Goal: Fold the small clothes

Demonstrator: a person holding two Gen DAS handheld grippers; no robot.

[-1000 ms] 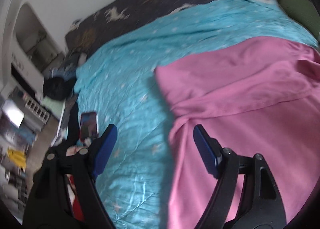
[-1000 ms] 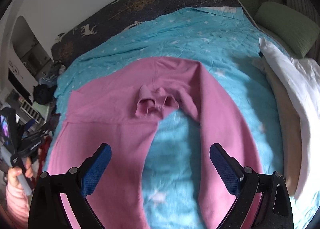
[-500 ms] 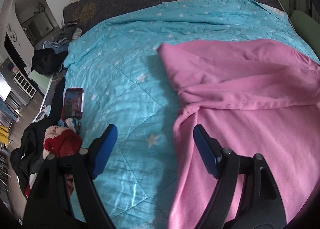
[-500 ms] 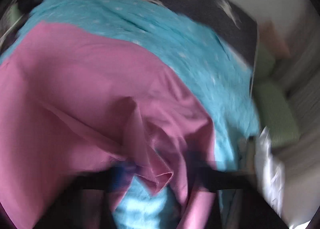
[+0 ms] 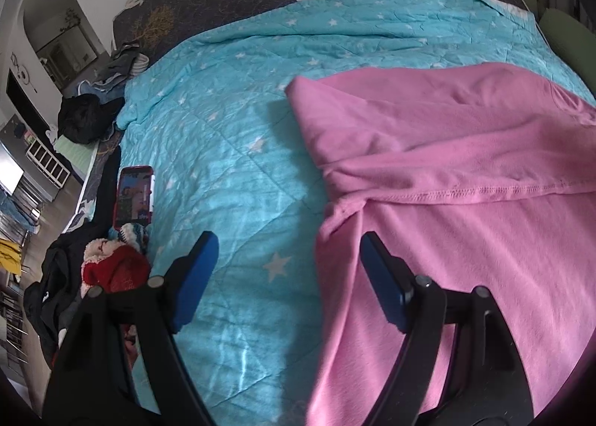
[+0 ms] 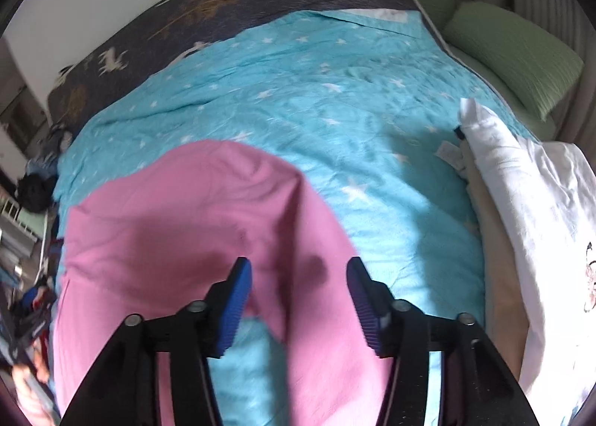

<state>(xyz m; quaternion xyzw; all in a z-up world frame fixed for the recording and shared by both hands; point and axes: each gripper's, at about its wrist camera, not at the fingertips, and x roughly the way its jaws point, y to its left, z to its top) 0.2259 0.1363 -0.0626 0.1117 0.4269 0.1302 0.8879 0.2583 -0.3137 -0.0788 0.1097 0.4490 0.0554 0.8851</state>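
A pink garment (image 5: 465, 180) lies spread on a turquoise star-print quilt (image 5: 231, 150), its top part folded over along a stitched hem. My left gripper (image 5: 287, 277) is open and empty, hovering over the garment's left edge. In the right wrist view the pink garment (image 6: 178, 224) fills the lower left. My right gripper (image 6: 298, 299) is open, jaws partly apart, empty, just above the garment's right part, with quilt (image 6: 335, 109) showing below and beyond.
A red-cased phone (image 5: 133, 196) lies at the quilt's left edge, with a red and white soft toy (image 5: 111, 269) and dark clothes beside it. White and beige clothes (image 6: 529, 210) are piled at right. Green pillows (image 6: 510, 53) sit at the far right.
The right gripper swung over the garment and now sits lower and closer to it, jaws narrower than a second ago. The left gripper's view settled, staying at the garment's left edge.
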